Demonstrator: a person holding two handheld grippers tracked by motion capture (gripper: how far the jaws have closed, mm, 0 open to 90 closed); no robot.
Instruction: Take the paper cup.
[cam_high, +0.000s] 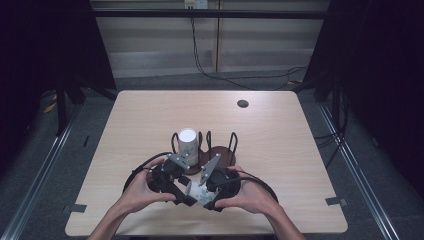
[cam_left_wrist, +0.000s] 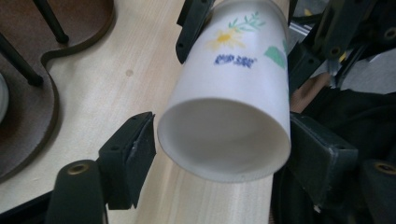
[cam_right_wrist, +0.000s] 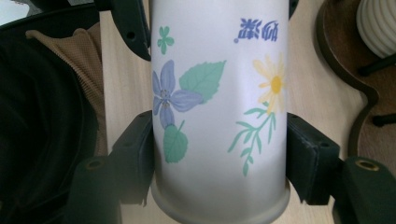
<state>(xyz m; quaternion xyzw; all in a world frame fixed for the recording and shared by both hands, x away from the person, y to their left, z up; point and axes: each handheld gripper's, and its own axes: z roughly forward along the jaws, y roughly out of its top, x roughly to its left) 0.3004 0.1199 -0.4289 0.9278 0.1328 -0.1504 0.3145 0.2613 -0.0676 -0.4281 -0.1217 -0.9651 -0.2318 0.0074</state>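
High view: we see both hands at the near edge of the tabletop (cam_high: 150, 115), just in front of a dark wooden cup rack (cam_high: 220, 152) with upright black pegs. A white ribbed cup (cam_high: 188, 142) sits upside down on the rack's left peg. Between the left tool (cam_high: 176, 192) and the right tool (cam_high: 206, 197) lies a floral paper cup (cam_high: 196, 191), on its side, held just nearer us than the rack.

Left gripper view: the floral paper cup (cam_left_wrist: 229, 107) points its open mouth toward the camera. The left tool (cam_left_wrist: 222, 149) stands about half open, its jaws set either side of the rim. The right-hand pad touches the cup wall; the left-hand pad (cam_left_wrist: 140, 144) stands a sliver off it, so we cannot call this a firm grip. Farther up the cup, the right tool's black jaws clasp the wall beside the yellow daisy. The rack's base (cam_left_wrist: 46, 79) lies to the left of the cup.

Right gripper view: the right tool (cam_right_wrist: 219, 154) is clamped on the floral paper cup (cam_right_wrist: 219, 93), both pads pressed flat against its sides near the rim. The printed flowers and blue lettering face the camera. The rack (cam_right_wrist: 345, 88) and the ribbed cup (cam_right_wrist: 376, 23) stand at the upper right of the held cup.
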